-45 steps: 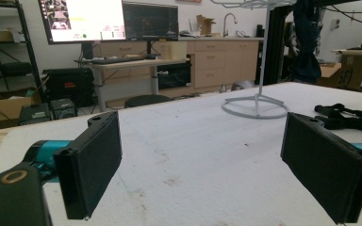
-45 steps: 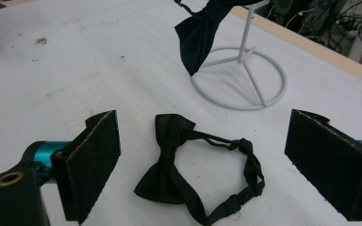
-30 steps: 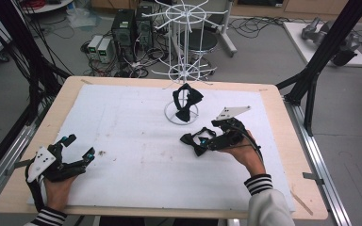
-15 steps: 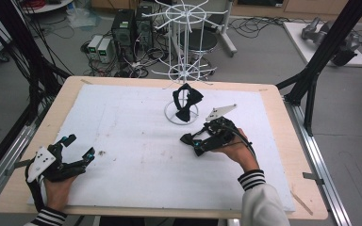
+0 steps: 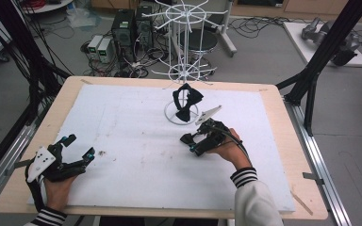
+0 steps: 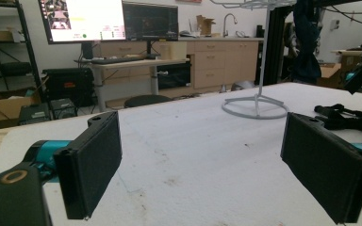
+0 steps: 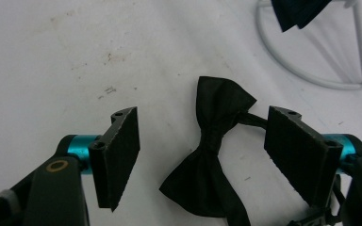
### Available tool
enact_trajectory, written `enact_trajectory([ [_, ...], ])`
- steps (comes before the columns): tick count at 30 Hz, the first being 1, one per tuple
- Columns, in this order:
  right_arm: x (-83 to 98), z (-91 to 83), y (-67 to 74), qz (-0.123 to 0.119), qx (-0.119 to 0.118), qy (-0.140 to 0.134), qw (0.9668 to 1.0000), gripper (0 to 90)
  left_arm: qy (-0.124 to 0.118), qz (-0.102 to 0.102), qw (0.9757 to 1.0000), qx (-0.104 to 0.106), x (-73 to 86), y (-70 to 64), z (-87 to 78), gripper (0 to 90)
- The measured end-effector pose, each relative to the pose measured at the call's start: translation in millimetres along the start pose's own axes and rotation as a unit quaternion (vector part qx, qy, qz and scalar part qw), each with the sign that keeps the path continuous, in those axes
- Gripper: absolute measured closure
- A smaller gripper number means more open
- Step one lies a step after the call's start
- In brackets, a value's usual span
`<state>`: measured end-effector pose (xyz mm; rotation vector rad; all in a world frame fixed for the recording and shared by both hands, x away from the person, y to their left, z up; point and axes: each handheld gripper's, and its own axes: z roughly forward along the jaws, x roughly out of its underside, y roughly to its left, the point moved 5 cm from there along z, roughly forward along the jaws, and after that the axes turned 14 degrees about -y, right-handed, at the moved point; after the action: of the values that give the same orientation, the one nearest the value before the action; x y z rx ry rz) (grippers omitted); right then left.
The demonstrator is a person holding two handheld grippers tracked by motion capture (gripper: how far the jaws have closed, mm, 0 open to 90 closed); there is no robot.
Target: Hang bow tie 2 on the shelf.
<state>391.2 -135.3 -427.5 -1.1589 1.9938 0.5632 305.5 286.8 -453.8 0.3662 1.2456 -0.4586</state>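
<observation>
Loosely — tool (image 7: 202, 155) straddles bow tie (image 7: 209, 155).

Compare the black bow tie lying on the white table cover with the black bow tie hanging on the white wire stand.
The black bow tie on the white table cover lies flat and spread out; the black bow tie on the white wire stand hangs off the surface and droops, crumpled. The lying one sits between the open jaws of the right hand-held gripper; the hanging one is away from both grippers. Both are black fabric.
</observation>
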Motion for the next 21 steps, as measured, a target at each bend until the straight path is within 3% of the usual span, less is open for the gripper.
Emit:
enact_trajectory([
  [9, 5.6, 10.3, 0.1, -0.002, 0.002, 0.039, 0.9992, 35.6, 0.000, 0.000, 1.0000, 0.000, 0.0, 0.1, 0.0, 13.5],
  [21, 10.4, 16.6, -4.7, 0.009, 0.011, 0.062, 0.9980, 40.8, 0.000, 0.000, 1.0000, 0.000, 0.0, 0.1, 0.0, 13.5],
])
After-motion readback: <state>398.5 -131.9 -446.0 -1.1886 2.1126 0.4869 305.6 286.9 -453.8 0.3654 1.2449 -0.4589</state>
